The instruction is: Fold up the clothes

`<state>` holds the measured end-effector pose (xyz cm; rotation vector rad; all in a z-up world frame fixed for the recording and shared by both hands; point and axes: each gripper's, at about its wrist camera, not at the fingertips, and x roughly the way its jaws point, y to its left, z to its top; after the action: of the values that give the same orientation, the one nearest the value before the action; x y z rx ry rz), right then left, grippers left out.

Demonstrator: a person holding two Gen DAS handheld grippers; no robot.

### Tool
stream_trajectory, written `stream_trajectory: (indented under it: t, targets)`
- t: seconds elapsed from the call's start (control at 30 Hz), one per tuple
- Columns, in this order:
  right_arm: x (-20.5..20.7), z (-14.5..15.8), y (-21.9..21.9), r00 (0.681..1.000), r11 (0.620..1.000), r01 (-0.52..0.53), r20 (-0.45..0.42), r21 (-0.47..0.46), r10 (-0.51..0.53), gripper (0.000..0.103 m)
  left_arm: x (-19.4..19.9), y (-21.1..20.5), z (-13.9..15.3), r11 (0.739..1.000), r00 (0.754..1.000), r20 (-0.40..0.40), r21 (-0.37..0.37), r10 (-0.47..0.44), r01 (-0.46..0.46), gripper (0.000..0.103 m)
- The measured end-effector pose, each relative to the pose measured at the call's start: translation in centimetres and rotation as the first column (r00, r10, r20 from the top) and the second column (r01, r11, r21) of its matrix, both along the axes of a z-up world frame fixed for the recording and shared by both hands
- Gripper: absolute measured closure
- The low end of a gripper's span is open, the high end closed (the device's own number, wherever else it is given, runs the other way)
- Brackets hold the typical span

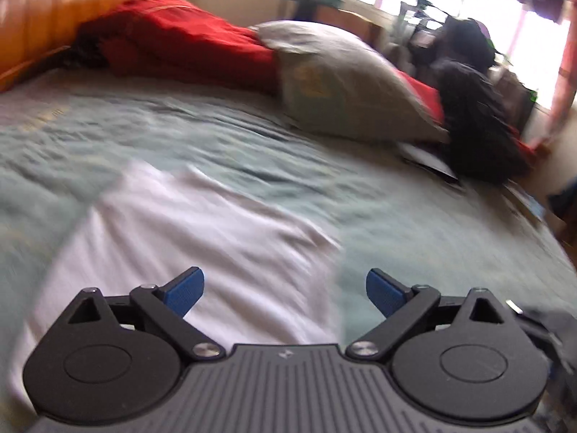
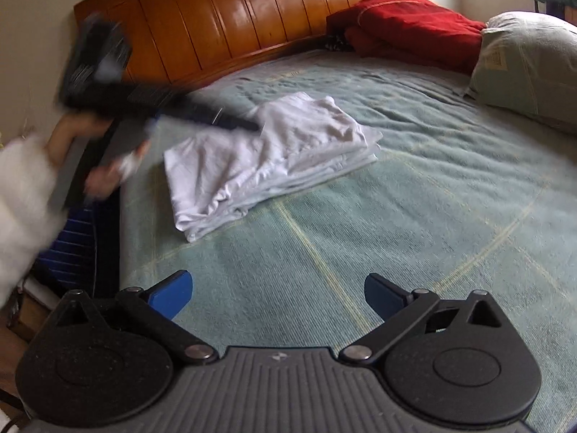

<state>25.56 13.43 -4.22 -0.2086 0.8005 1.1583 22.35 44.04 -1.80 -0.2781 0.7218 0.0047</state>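
- The white garment (image 2: pixel 270 158) lies folded in layers on the bed (image 2: pixel 396 216), well short of the headboard (image 2: pixel 234 18).
- My left claw (image 1: pixel 285 290) gapes wide, empty, over the garment's near edge; blur hides whether it touches.
- My right claw (image 2: pixel 277 294) is wide open, empty, farther from the headboard.
- This fits either another fold pending or the folding done.

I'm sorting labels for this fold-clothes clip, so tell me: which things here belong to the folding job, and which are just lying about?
Part of the job:
- white garment, folded on the green bedspread
- left tongs, open
- right tongs, open

Just lying about:
- red blanket
- pale pillow
- black bag
- wooden headboard
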Motion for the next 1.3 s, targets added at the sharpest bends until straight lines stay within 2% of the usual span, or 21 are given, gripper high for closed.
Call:
stream_trajectory:
  t: [0.13,0.27,0.6,0.73,0.83,0.93,1.1,1.23,1.3]
  targets:
    - [0.4,-0.3,-0.2,1.0,1.0,0.025,0.0,-0.009,-0.025,0.0,4.6,3.6,-2.4,0.994,0.992,-0.061,0.013,0.111,-0.111,0.007]
    - [0.9,-0.7,-0.7,0.999,0.999,0.047,-0.016,-0.023,-0.048,0.0,5.3,3.9,-4.0,0.99,0.989,-0.06,0.047,0.137,-0.134,0.003]
    - [0.4,0.7,-2.0,0.992,0.994,0.1,-0.071,-0.046,-0.103,0.0,-1.7,-1.8,0.5,0.971,0.986,-0.026,0.177,0.167,-0.16,0.002]
    - [-0.6,1.4,-2.1,0.993,0.994,0.098,-0.064,-0.047,-0.101,0.0,-4.4,-4.1,2.3,0.959,0.984,-0.011,0.228,0.177,-0.17,0.002]
    - [-1.4,1.9,-1.9,0.996,0.996,0.08,-0.037,-0.043,-0.082,0.0,-7.4,-5.4,3.1,0.96,0.981,-0.007,0.209,0.192,-0.187,0.001]
    - [-2.1,2.3,-1.6,0.999,0.998,0.054,0.003,-0.042,-0.054,0.0,-10.9,-6.6,2.9,0.948,0.974,0.011,0.229,0.225,-0.222,0.001]
    - [-2.2,2.7,0.6,0.998,0.999,0.001,0.067,-0.035,0.001,0.0,-15.7,-8.1,1.1,0.913,0.958,0.034,0.293,0.286,-0.283,0.001]
    - [-1.0,3.1,4.8,0.99,0.999,-0.033,0.135,-0.011,0.034,0.0,-18.2,-9.0,-0.3,0.895,0.953,0.041,0.334,0.301,-0.297,0.001]
    - [-0.2,3.1,7.7,0.985,0.999,-0.049,0.169,0.007,0.047,0.0,-19.0,-9.0,-1.0,0.896,0.949,0.041,0.32,0.313,-0.309,0.001]
